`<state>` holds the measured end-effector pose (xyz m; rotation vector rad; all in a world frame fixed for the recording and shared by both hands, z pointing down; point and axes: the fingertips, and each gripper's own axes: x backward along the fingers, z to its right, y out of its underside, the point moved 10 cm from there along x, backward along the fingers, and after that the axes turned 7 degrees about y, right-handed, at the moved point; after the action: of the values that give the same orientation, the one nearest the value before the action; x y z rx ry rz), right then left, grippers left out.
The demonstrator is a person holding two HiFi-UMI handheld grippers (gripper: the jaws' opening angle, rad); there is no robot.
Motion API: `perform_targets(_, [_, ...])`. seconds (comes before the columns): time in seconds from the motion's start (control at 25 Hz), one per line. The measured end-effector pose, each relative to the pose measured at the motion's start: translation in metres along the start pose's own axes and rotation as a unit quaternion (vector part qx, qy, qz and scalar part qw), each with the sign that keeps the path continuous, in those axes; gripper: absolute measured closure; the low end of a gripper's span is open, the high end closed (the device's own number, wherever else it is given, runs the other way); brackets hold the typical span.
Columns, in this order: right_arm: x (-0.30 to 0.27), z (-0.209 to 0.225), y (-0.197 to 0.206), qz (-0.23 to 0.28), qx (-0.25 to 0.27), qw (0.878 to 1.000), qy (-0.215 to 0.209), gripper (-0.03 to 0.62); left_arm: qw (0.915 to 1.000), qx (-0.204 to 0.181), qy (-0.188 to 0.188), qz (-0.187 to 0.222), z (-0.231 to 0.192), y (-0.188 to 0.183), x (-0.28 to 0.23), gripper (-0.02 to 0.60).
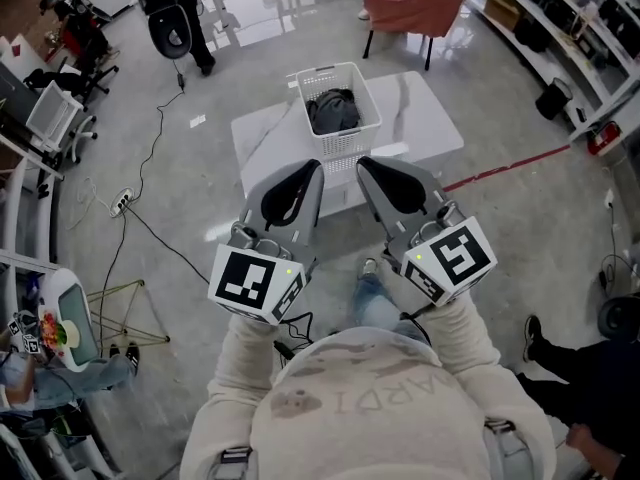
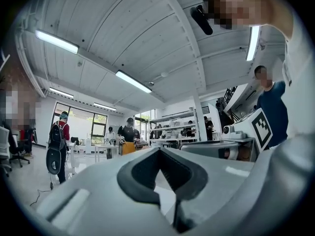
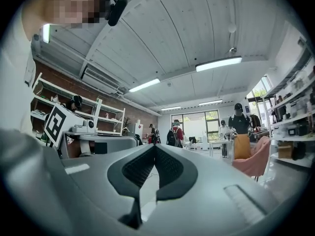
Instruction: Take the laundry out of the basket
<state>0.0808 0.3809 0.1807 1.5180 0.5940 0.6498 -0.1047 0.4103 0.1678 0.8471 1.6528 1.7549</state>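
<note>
A white slatted laundry basket (image 1: 340, 144) stands on a low white table (image 1: 425, 118) ahead of me. Dark grey laundry (image 1: 333, 110) lies bunched inside it. I hold both grippers close to my chest, well short of the table. My left gripper (image 1: 316, 168) and my right gripper (image 1: 362, 164) are side by side with their tips toward the basket. Each is shut, tips touching, with nothing between the pads. The left gripper (image 2: 158, 149) and the right gripper (image 3: 154, 146) look out level across the room and at the ceiling, so neither gripper view shows the basket.
A pink armchair (image 1: 415, 3) sits just behind the table. Shelving (image 1: 560, 28) lines the right wall. Cables and a power strip (image 1: 122, 202) trail over the floor at left. One person (image 1: 185, 13) stands at the far left, and another (image 1: 590, 388) is close at my lower right.
</note>
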Motion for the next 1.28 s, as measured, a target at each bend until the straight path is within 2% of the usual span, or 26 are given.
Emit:
perform_targets(0.36, [-0.076,0.121,-0.009,-0.001,0.006,0.999,-0.036,0.566,0.9997,0.001,-0.026,0.002,-0.055,-0.009,-0.126,0.581])
perform_targets(0.6, [-0.113,0.174,-0.005,0.004,0.010,0.999,-0.053,0.566,0.9992,-0.008,-0.039,0.001,-0.083,-0.005,-0.177,0.580])
perform_targets(0.88, [-0.155,0.212,0.009,-0.002,-0.007,0.998,-0.057,0.566,0.9988,0.005,-0.048,-0.008,-0.123,0.012,-0.217,0.580])
perform_targets(1.28, [-0.249,0.251,0.025,-0.013,-0.014,0.999,-0.046,0.566,0.9989,0.015,-0.037,-0.023,-0.213,0.038,-0.268,0.581])
